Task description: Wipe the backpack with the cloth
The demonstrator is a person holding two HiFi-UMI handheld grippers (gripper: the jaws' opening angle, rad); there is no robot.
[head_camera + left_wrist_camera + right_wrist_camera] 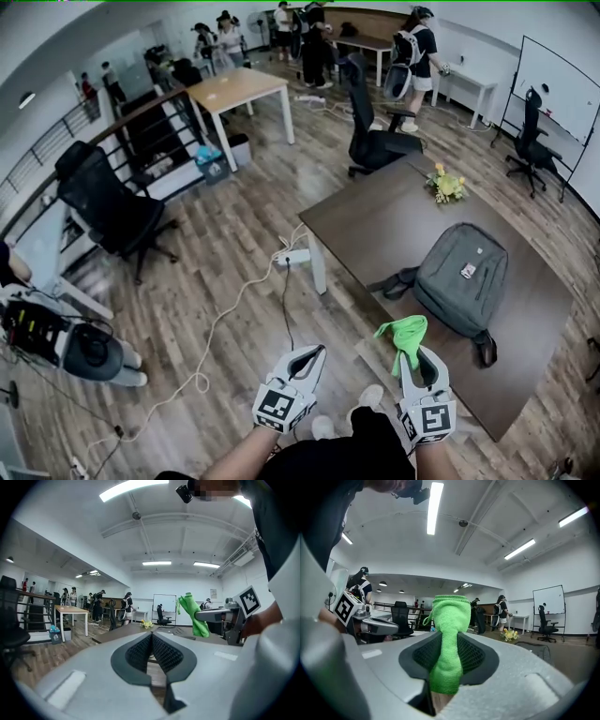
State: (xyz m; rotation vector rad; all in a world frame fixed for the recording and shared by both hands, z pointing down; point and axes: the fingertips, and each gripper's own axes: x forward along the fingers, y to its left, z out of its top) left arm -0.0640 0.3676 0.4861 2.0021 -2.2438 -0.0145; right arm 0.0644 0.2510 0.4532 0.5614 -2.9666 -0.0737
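The grey fabric backpack (461, 277) sits unwiped: your right gripper (419, 364) pinches the fuzzy green cloth (405, 336), your left gripper (309, 362) is pressed together empty, so carry the cloth over onto it.

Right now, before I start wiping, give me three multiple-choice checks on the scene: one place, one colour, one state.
1. Where is the backpack? A flat on the table; B in the left gripper; C under the cloth.
2. What colour is the cloth? A white; B green; C grey.
3. How are the left gripper's jaws? A wide apart; B shut on the cloth; C shut, empty.
Answers: 1 A, it lies on the dark tabletop; 2 B, it shows bright green in the right gripper; 3 C, its jaws meet with nothing between them.
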